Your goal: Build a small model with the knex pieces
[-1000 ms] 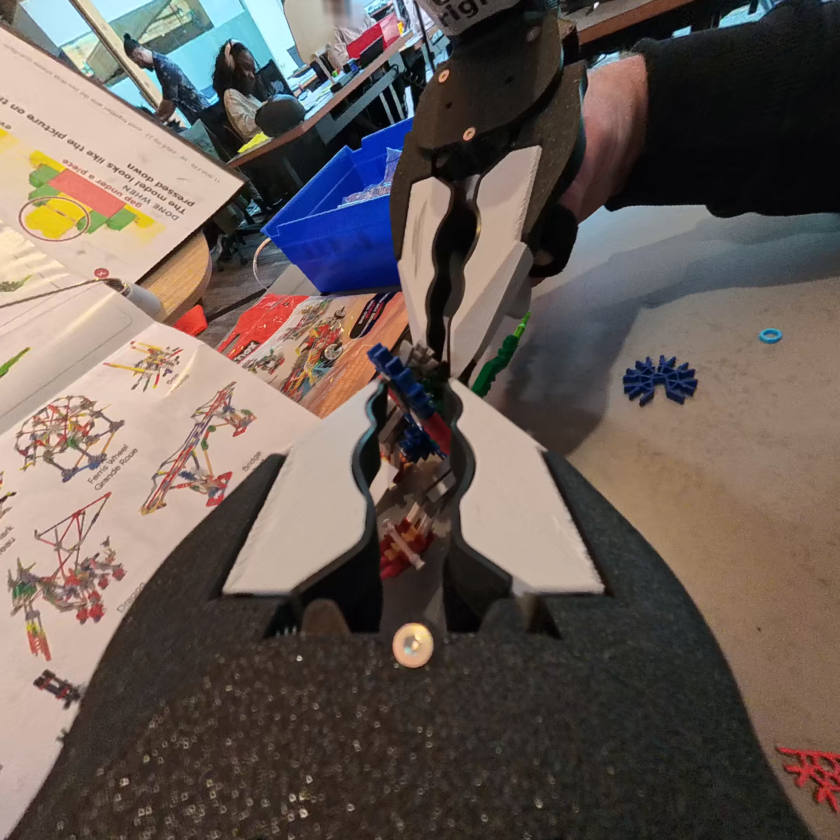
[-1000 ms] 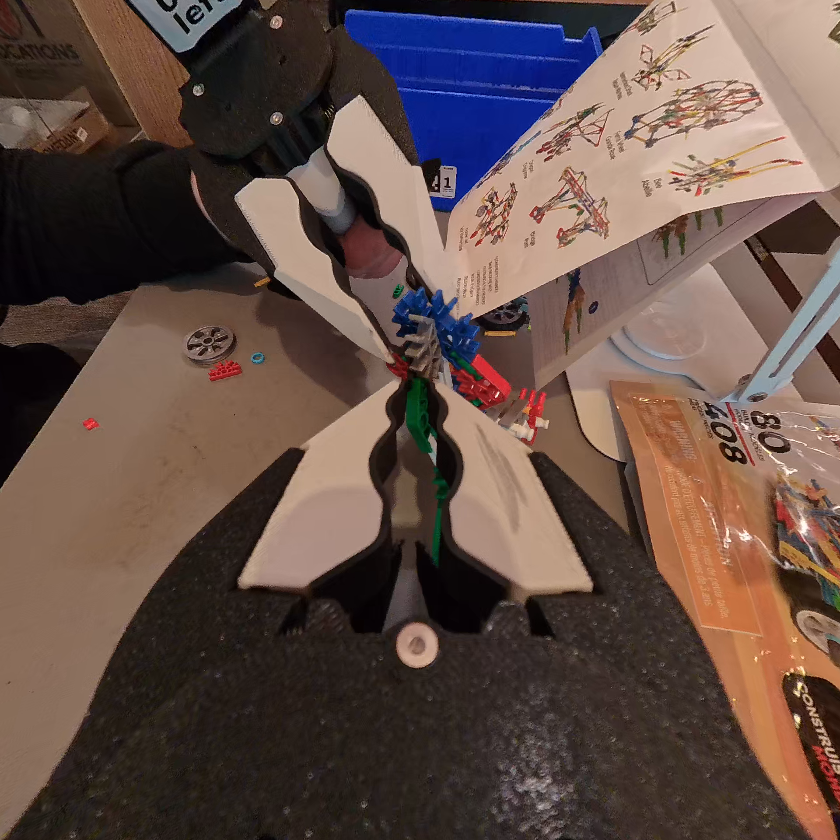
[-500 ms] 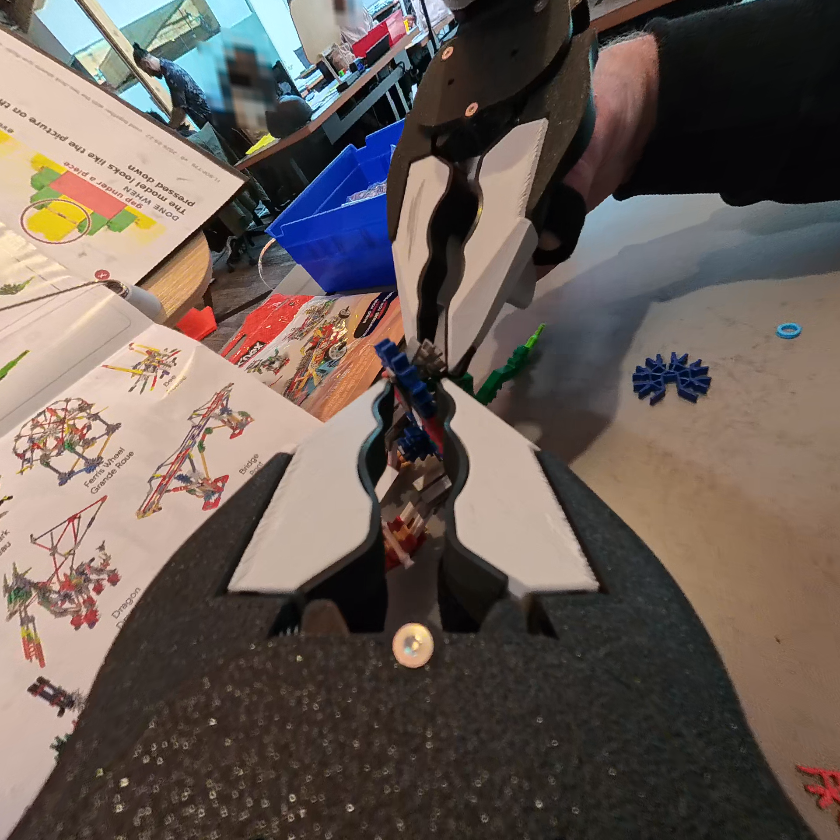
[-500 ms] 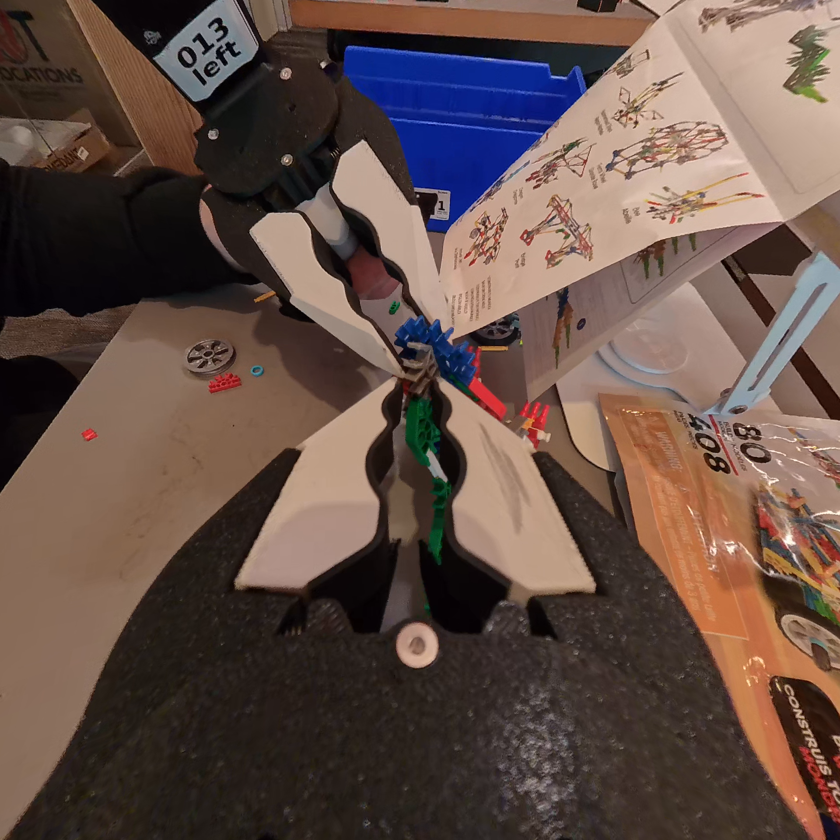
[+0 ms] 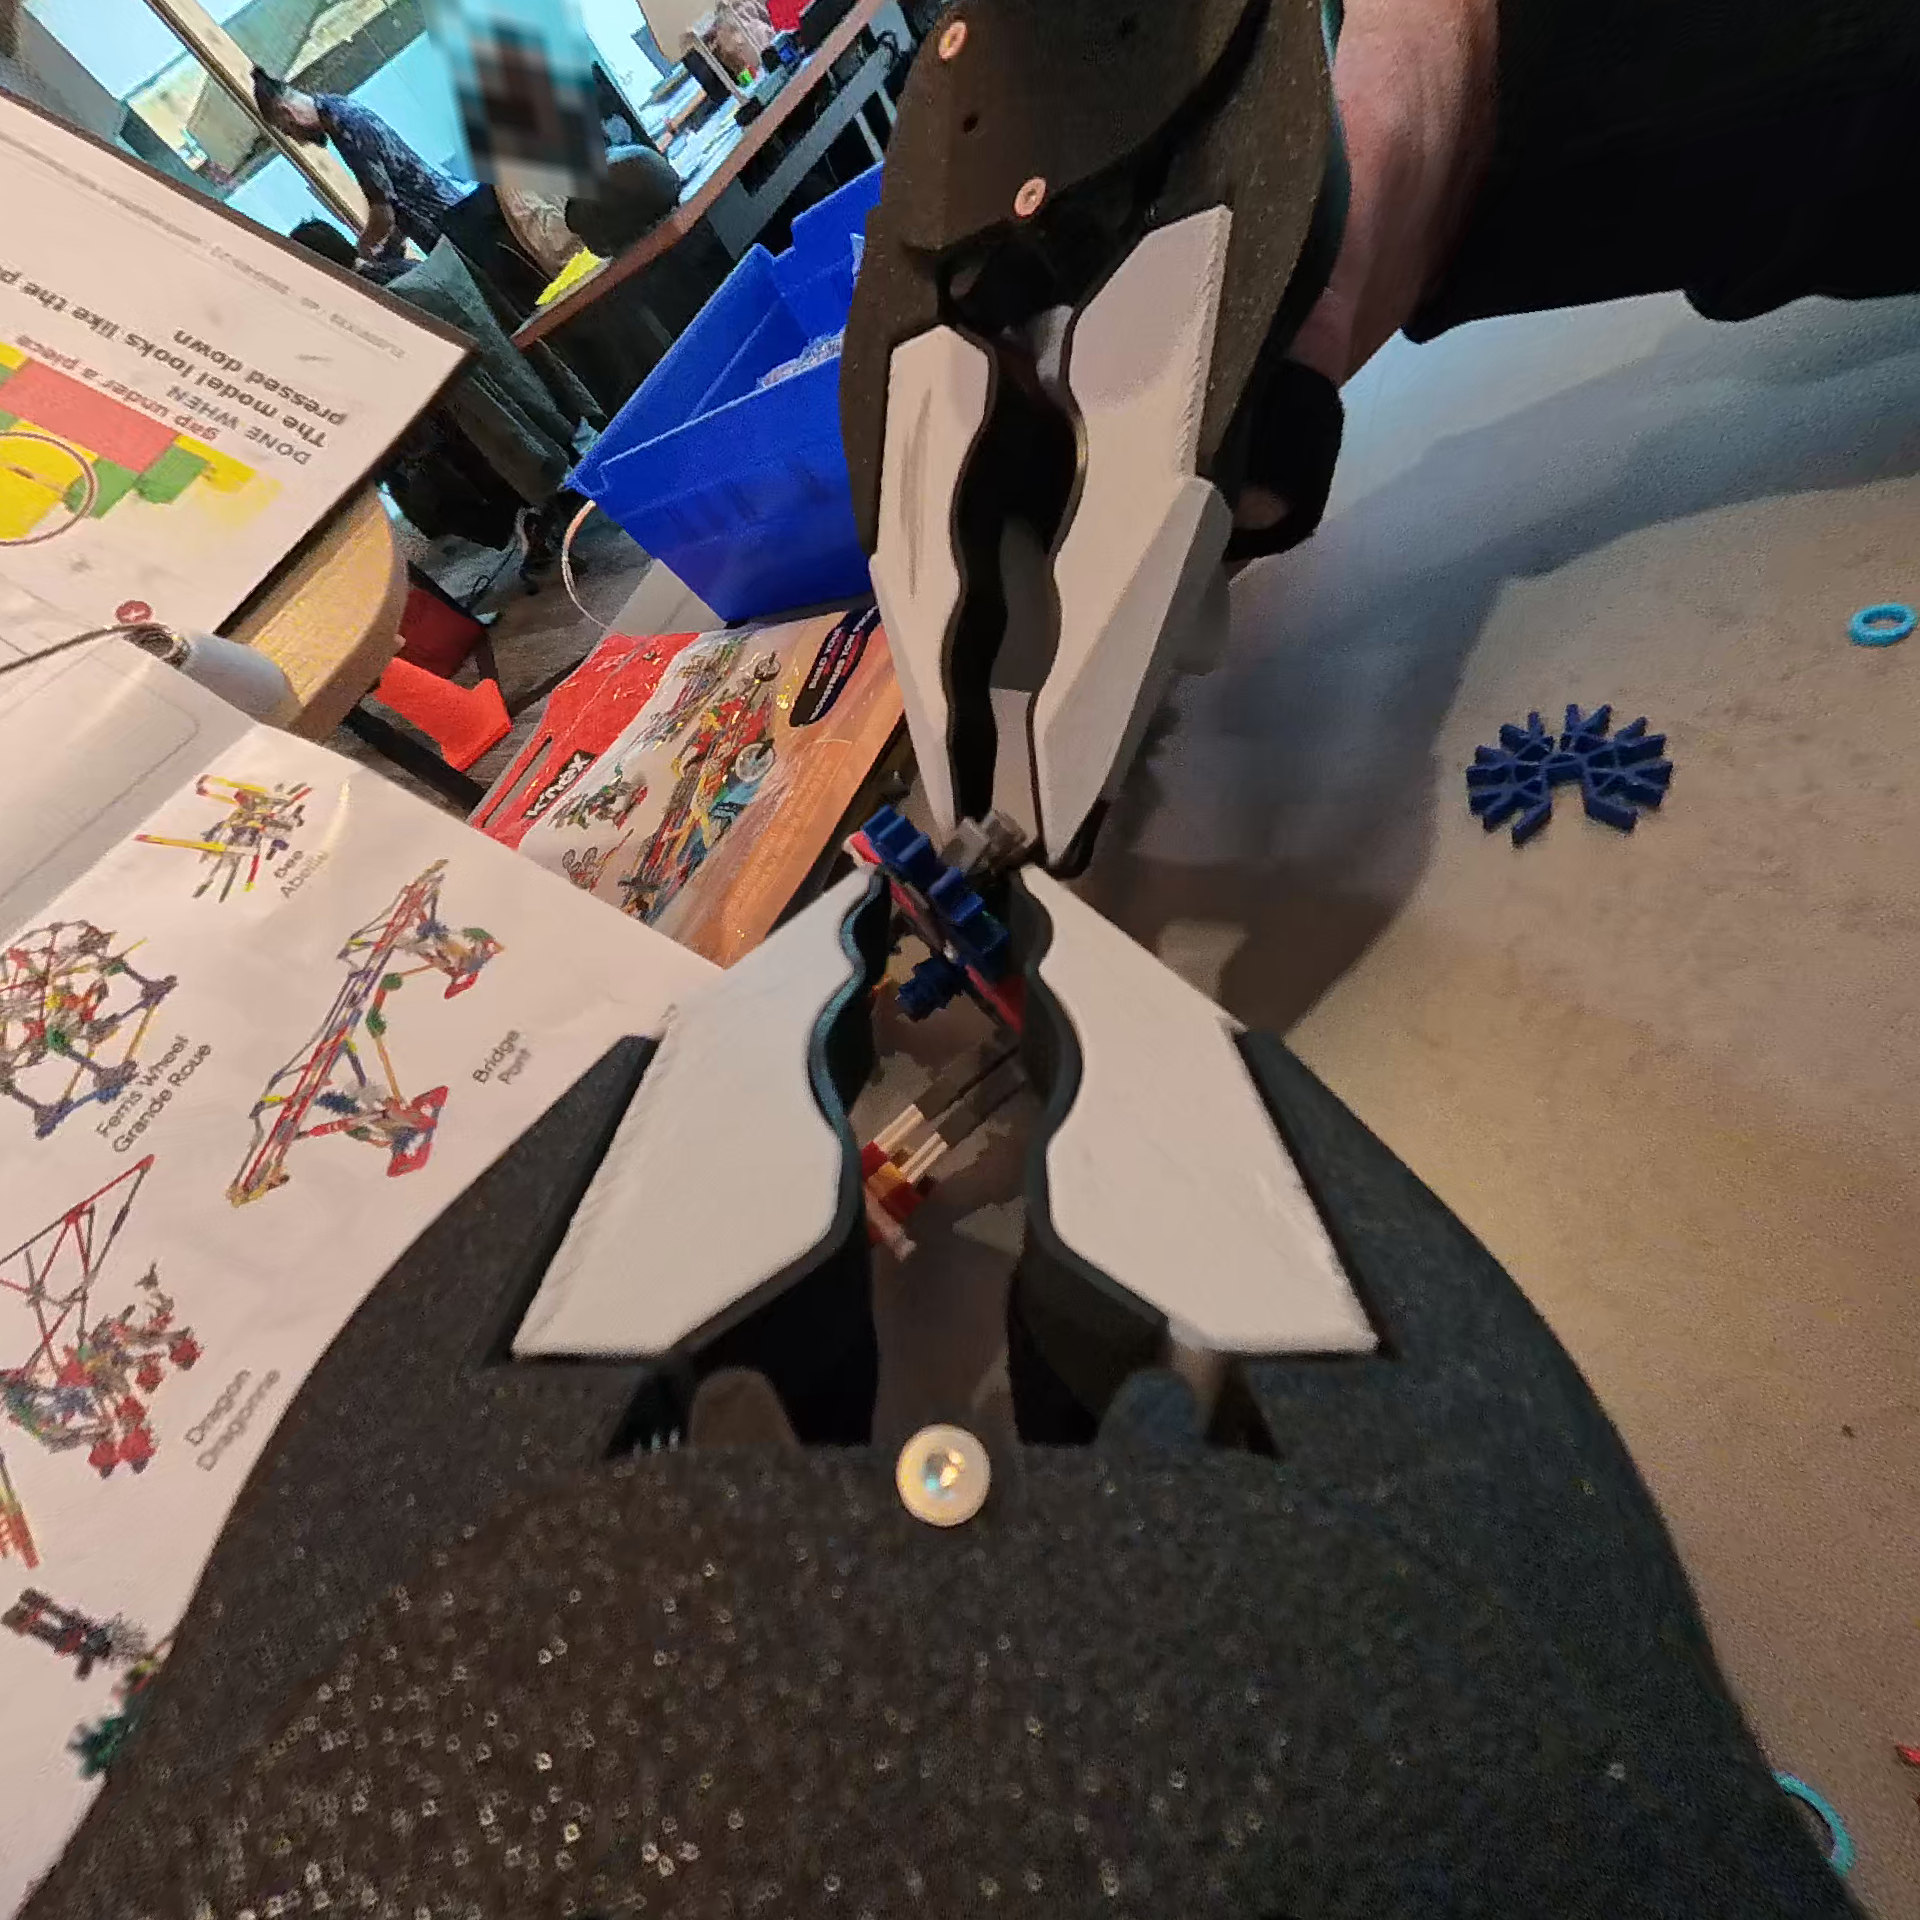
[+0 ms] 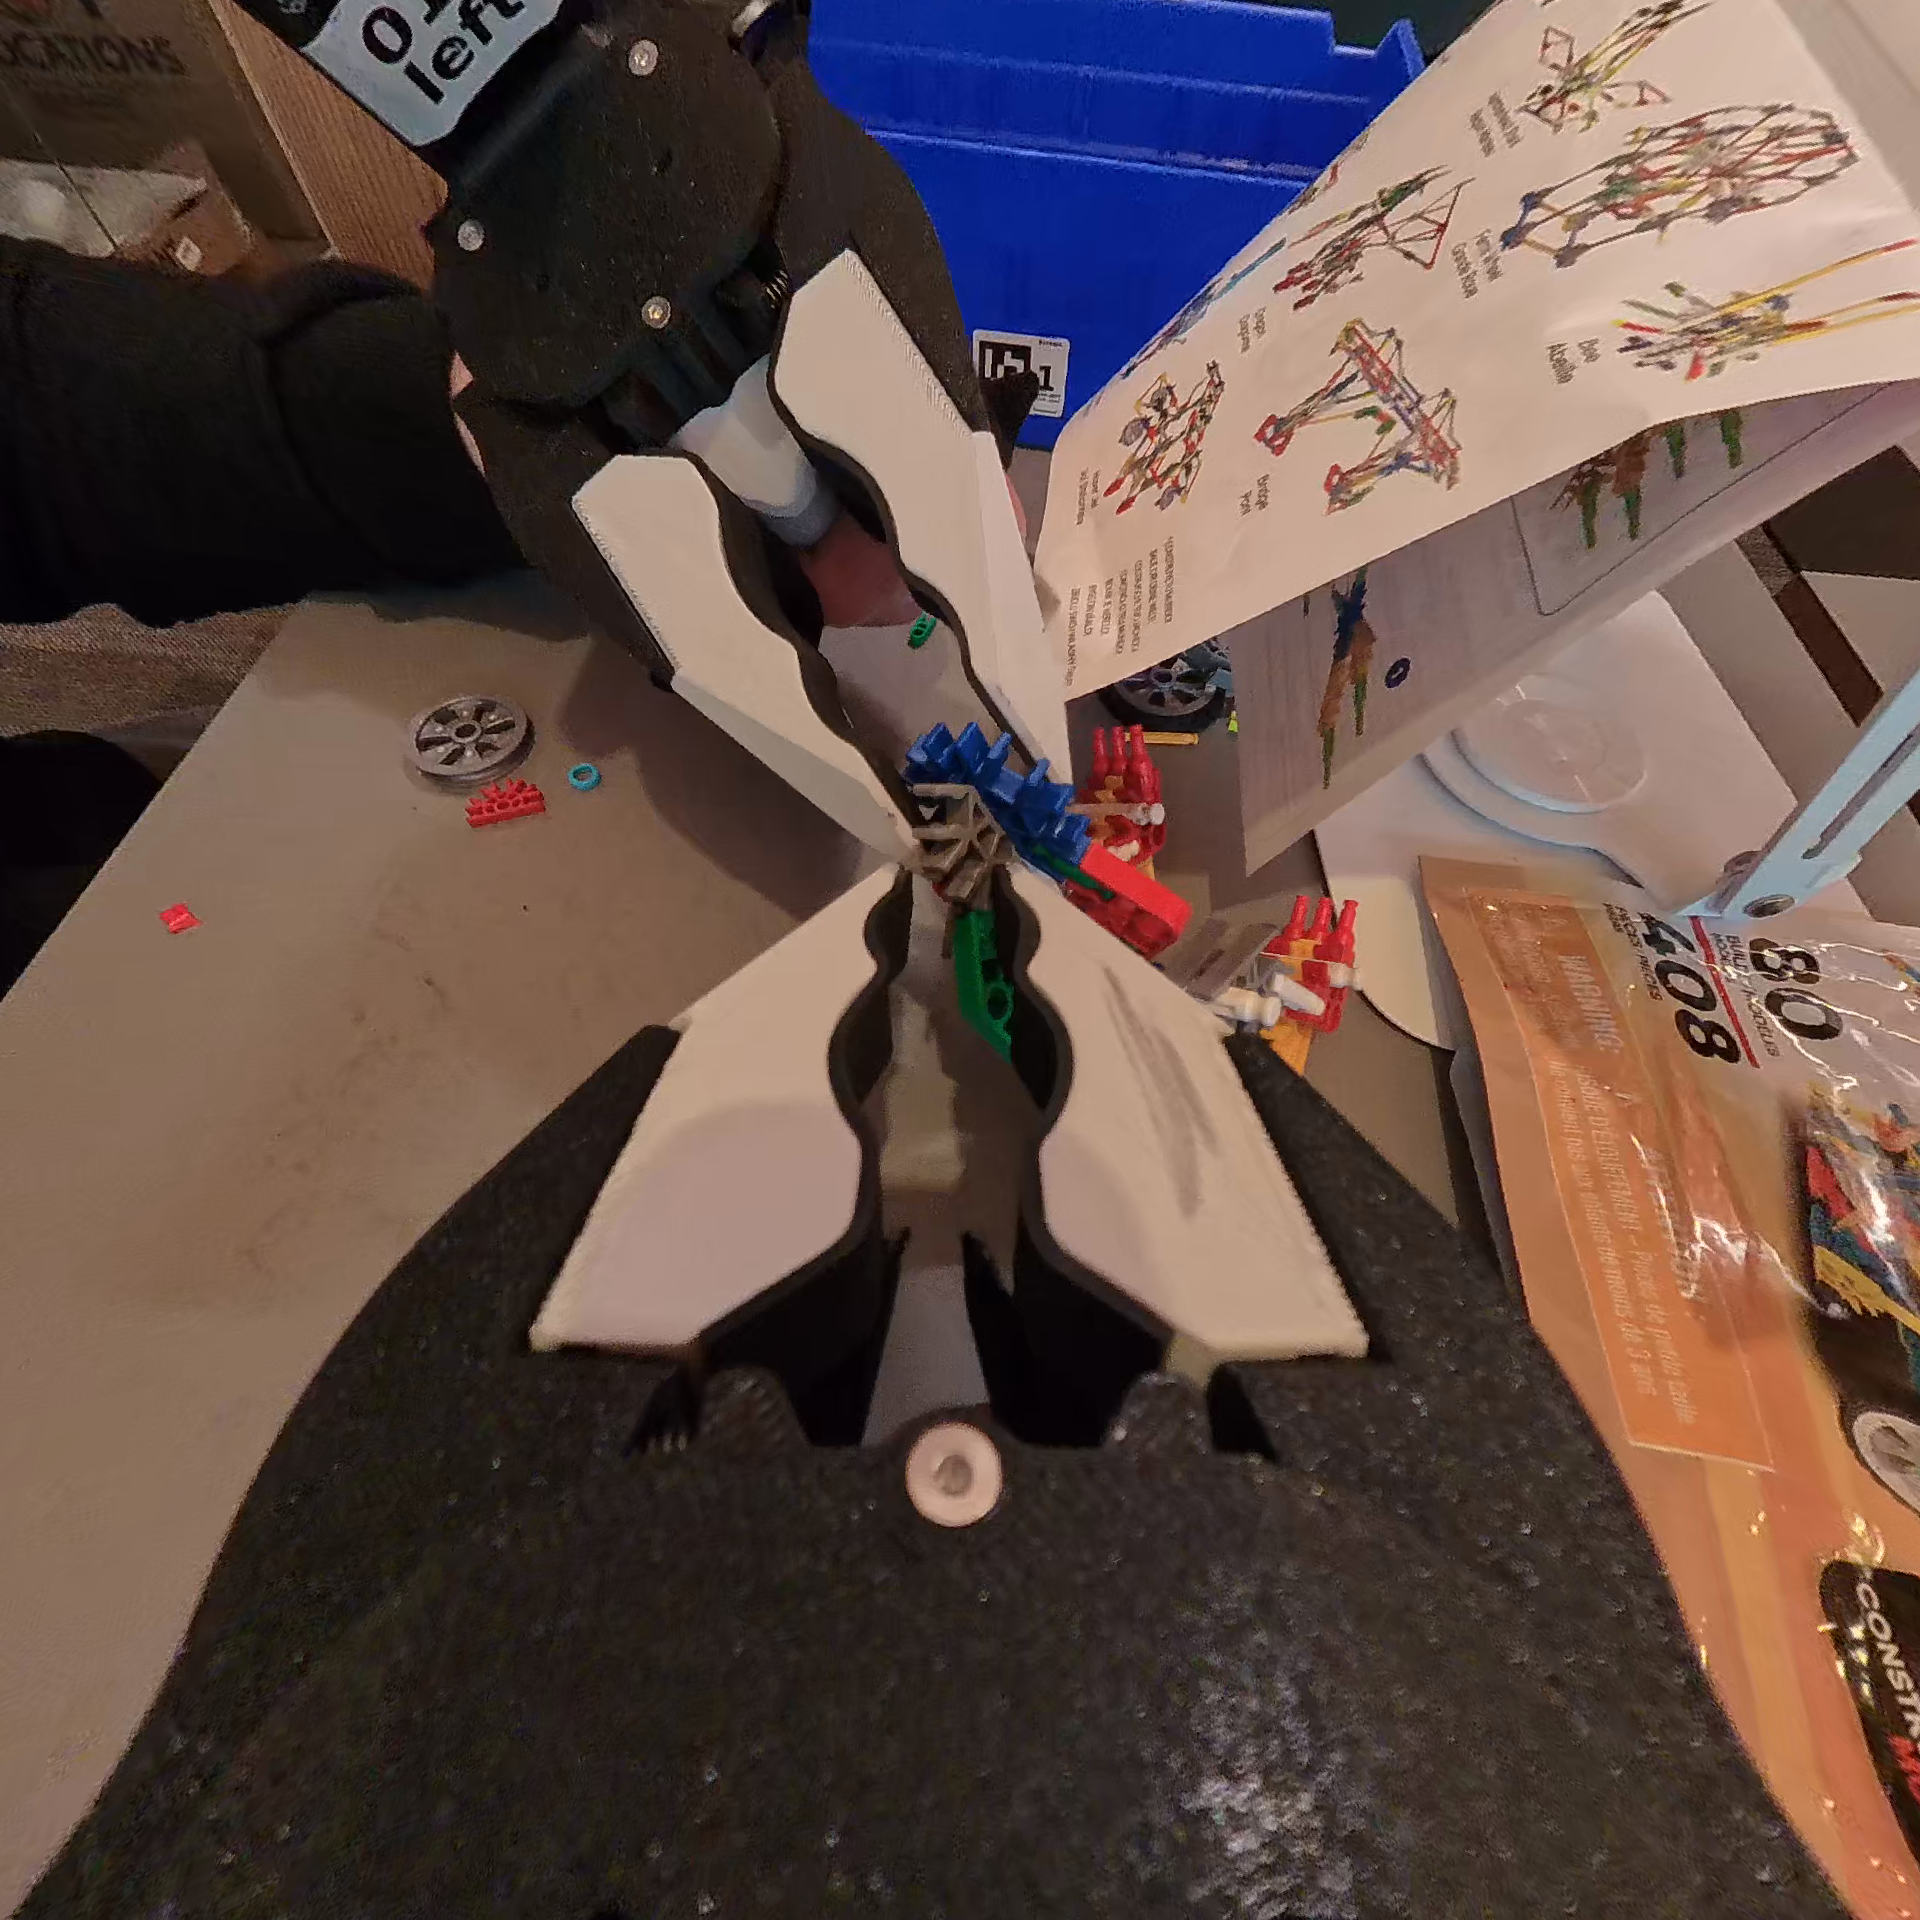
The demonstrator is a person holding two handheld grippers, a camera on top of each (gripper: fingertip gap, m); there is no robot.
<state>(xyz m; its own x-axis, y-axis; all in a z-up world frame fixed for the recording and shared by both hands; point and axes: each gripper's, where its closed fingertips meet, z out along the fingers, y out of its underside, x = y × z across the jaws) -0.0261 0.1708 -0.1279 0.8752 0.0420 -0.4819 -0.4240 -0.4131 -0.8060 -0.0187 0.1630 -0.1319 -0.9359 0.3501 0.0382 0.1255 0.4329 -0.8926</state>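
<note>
Right wrist view, far left on the beige tabletop: a small red plastic chip lying alone. Further in, a grey spoked wheel hub, with a red toothed connector piece and a small teal ring just beside it.

Centre: the left gripper, white-fingered with a black foam body, reaches in from above. Its jaws are narrow, closed on a small multicoloured construction-toy assembly with a blue toothed connector on top, a grey snowflake connector at the middle and red parts to the right. The right gripper meets it tip to tip. Its jaws are also narrow, pinching the grey connector, and a green rod piece lies between its fingers. The assembly is held between the two grippers above the table.

Right of centre: loose red, white and yellow connector pieces on the table. Behind, a blue plastic bin. A white instruction sheet with printed model drawings slopes overhead. Far right, an orange clear-windowed bag of parts.

Left wrist view: the same sheet at left and the bin behind. The left gripper is shut on the assembly, with the right gripper above it. On the right lie a pair of dark blue snowflake connectors.
</note>
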